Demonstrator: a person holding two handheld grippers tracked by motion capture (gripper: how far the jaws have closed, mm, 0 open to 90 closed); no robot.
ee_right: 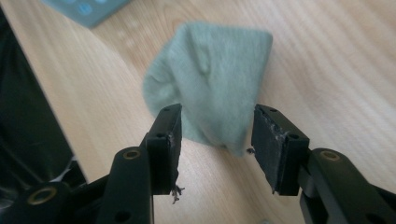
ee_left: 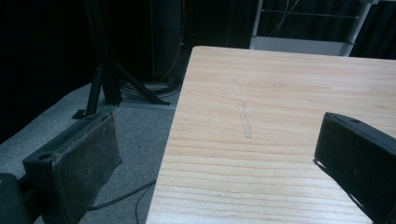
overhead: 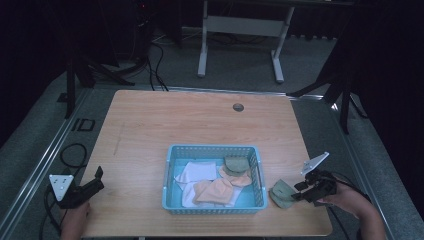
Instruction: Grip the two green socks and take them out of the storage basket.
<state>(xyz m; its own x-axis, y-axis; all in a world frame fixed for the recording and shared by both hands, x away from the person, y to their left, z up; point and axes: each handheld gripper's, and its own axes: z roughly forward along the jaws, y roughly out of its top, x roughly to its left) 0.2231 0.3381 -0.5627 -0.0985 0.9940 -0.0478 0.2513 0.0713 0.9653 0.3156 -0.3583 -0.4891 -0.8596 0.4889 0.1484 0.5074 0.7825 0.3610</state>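
We see a wooden table (overhead: 150,125) with pale, straight grain and rounded corners. Near the middle of its near edge sits a light blue plastic basket (overhead: 170,175), rectangular with latticed walls, holding soft folded cloths in white, peach and green.

Just beside the basket's right wall, near the table's near right corner, lies a grey-green cloth (overhead: 281,192). In the right gripper view this cloth (ee_right: 215,79) looks soft and fuzzy, like fleece or terry, loosely folded into a rounded, lumpy wedge resting flat on the wood.

We hold the right gripper (overhead: 299,191) at the cloth's right side. Its flat black jaws stand partly apart, released. The cloth's near end lies between them, and we see a gap at the right pad. The left pad sits right at the fabric's edge, and we cannot tell whether it touches.

We hold the left gripper (overhead: 98,176) at the table's near left corner. Its worn black jaws are spread wide over bare wood and the table's left edge, grasping nothing.
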